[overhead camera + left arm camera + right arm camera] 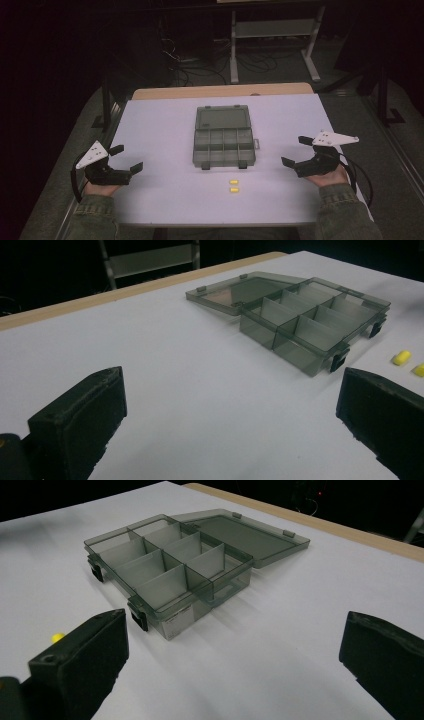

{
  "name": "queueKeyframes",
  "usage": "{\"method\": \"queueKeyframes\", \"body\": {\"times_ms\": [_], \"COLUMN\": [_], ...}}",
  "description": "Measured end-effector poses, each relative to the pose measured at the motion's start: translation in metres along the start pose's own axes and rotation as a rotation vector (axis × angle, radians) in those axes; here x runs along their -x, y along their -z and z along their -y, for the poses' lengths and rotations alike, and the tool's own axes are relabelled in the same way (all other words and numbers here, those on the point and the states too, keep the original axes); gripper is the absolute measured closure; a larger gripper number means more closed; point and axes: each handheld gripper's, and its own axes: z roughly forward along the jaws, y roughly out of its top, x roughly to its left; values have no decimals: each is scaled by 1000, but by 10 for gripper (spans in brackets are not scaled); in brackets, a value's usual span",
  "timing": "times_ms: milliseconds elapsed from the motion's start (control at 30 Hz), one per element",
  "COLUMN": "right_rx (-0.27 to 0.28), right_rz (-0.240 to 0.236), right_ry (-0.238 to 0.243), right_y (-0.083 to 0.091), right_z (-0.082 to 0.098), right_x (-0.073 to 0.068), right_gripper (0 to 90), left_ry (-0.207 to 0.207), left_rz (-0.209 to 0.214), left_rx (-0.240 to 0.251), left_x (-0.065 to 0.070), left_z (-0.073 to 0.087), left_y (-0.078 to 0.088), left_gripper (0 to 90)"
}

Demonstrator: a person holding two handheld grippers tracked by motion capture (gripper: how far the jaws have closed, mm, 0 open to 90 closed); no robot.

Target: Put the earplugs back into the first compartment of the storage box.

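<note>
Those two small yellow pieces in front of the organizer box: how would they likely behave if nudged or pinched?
The yellow pieces look small and rounded, so a nudge would probably roll or scoot them across the smooth white table. They seem light. Their short length suggests a wide-open gripper could easily knock one aside; material and softness can't be judged.

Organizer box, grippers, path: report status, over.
Both grippers, left and right, open, empty. Organizer box lid open, compartments empty. Two yellow pieces in front, path clear.

I see a white table (160, 125) carrying an open compartment box (223, 136) centrally, two yellow earplugs (233, 185) lying nearer.
</note>
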Motion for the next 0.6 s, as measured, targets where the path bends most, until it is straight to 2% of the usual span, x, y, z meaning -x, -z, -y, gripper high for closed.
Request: {"method": "queueKeyframes", "body": {"times_ms": [300, 400, 433, 600], "right_rx": [7, 12, 14, 11], "right_rz": [17, 20, 23, 14], "right_ry": [3, -4, -10, -9], "right_y": [3, 5, 6, 5], "right_z": [0, 0, 0, 0], "right_x": [0, 1, 2, 1], "right_gripper": [0, 0, 0, 0], "left_ry": [4, -16, -39, -88], "left_rz": [0, 7, 20, 47], "left_rx": [-27, -48, -62, -74], "left_x": [4, 7, 11, 21], "left_z": [0, -3, -6, -17], "left_y": [1, -2, -5, -10], "left_gripper": [0, 0, 0, 0]}}
